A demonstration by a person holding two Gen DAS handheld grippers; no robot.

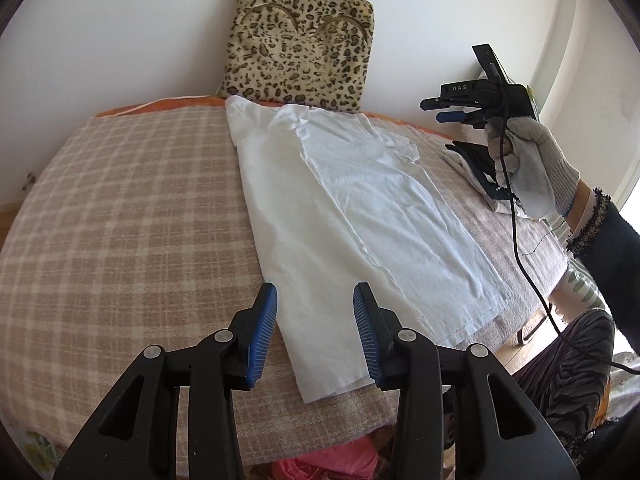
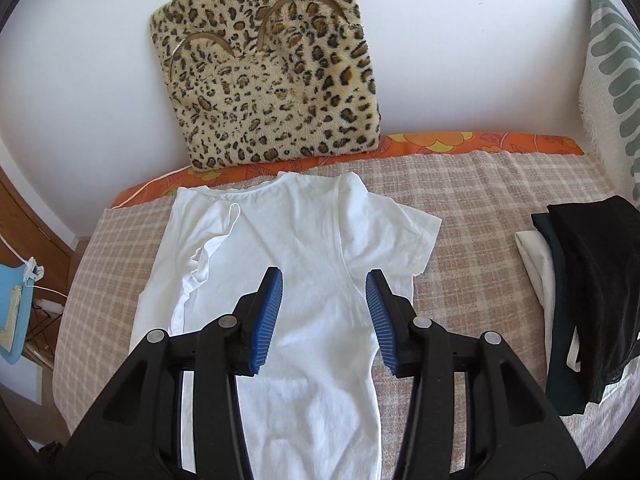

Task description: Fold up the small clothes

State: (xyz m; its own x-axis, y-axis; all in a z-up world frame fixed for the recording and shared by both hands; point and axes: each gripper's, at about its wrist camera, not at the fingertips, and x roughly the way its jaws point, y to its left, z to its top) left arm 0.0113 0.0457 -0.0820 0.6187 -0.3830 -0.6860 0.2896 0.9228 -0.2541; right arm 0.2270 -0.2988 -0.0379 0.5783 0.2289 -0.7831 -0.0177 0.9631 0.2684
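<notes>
A bed covered by a beige checked blanket (image 2: 460,200) carries everything, with an orange flowered sheet (image 2: 440,142) showing along its far edge by the white wall. A leopard-print cushion (image 2: 272,68) leans upright against that wall at the far edge. The white T-shirt (image 2: 304,240) lies flat on the blanket, its neckline toward the far edge just below the cushion; one sleeve is folded in over the body on the left in the right wrist view, the other sleeve spreads out to the right. In the left wrist view the shirt (image 1: 360,208) shows a long fold line down its length, and its hem reaches the near edge of the bed. A stack of folded clothes (image 2: 588,288), dark over white, sits near the right edge of the bed, well apart from the shirt.

The left tongs (image 1: 315,332) stand open above the shirt's hem corner with nothing between the blue pads. The right tongs (image 2: 324,316) also stand open above the shirt's chest, empty; from the left wrist they appear (image 1: 450,110) lifted in a gloved hand (image 1: 528,164).
</notes>
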